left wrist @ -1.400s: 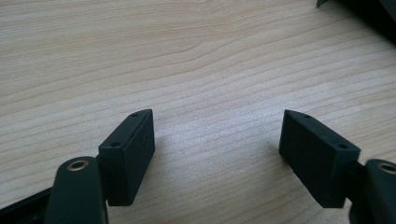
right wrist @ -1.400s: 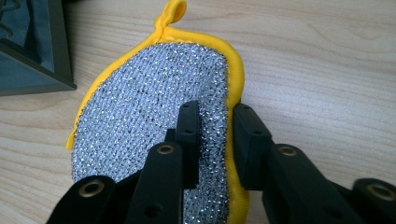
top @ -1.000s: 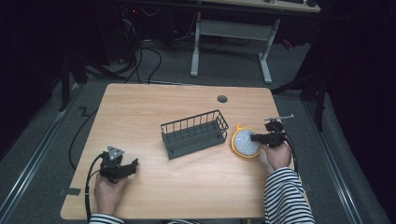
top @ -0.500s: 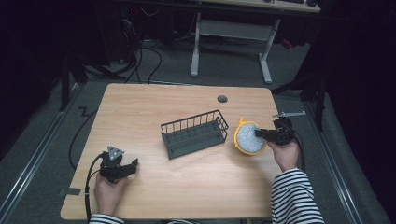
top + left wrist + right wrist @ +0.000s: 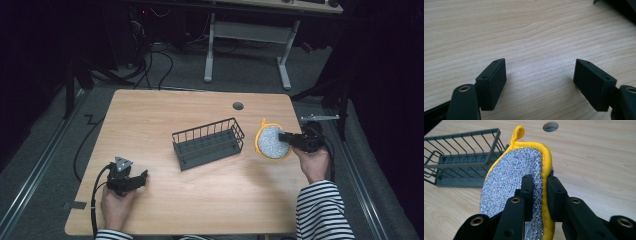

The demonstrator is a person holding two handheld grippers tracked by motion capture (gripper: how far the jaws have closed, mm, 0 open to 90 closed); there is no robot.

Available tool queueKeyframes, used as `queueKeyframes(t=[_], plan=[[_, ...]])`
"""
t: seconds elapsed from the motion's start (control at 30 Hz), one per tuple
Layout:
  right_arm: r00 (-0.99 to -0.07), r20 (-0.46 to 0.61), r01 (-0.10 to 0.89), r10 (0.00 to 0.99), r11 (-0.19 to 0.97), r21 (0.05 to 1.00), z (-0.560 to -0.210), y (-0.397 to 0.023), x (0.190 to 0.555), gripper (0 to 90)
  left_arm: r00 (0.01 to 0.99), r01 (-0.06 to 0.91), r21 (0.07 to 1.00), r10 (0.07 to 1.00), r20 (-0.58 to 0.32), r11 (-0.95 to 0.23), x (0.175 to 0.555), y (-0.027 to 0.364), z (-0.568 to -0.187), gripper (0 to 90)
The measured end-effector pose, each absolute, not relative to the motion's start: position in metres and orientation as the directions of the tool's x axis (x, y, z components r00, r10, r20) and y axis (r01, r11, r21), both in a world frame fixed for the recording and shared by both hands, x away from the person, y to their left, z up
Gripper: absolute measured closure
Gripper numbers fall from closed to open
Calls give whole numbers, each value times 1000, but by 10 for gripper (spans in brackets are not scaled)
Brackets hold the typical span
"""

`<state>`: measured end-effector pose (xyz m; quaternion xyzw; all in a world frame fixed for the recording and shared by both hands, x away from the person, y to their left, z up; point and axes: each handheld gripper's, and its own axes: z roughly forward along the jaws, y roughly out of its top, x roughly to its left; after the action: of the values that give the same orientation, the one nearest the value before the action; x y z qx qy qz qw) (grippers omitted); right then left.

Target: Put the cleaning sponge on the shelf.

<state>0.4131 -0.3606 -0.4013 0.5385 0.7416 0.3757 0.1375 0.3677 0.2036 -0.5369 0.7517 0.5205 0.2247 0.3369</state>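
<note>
Right gripper view: round scouring pad [image 5: 506,185], silver metallic mesh face with a coarse glittering weave, bound all round in smooth yellow fabric piping that ends in a small yellow hanging loop [image 5: 518,133]. The pad is held on edge, tilted, its flat face turned toward the left of this view and its loop end pointing away from the camera toward the far side of the table. The right gripper [image 5: 539,195], matt black plastic with brass-coloured screw inserts, has its two jaws pressed together on the pad's rim, one jaw on the mesh face, the other on the back across the yellow binding.

High view: the pad [image 5: 271,142] appears as a near-circular disc lifted at the right side of the light woodgrain table [image 5: 165,115], just to the right of the dark grey wire basket [image 5: 208,142]. The right gripper [image 5: 286,138] reaches the pad from the right, held by the right hand [image 5: 312,162] in a black-and-white striped sleeve [image 5: 322,212]. The basket is rectangular, with thin wire bars for walls and a solid slatted base; its long axis runs roughly left to right, slightly skewed. A round grommet hole [image 5: 238,106] sits near the table's far edge.

Left gripper view: left gripper [image 5: 540,75], two blocky black jaws set wide apart with bare tabletop between them, nothing held. In the high view it [image 5: 140,178] rests low at the near left corner, in the left hand [image 5: 117,205].
</note>
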Motion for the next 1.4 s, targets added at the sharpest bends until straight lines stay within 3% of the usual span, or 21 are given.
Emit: queueKeyframes(t=[0.8,1.4], plan=[[-494,134,612,859,234,756,-351,-314,427,770,363,629,740,932,-8,-238,367,203,-537,266],[-548,161,583,820,237,777,-344,-277,459,766,366,627,741,931,-7,-241,367,202,-537,266]])
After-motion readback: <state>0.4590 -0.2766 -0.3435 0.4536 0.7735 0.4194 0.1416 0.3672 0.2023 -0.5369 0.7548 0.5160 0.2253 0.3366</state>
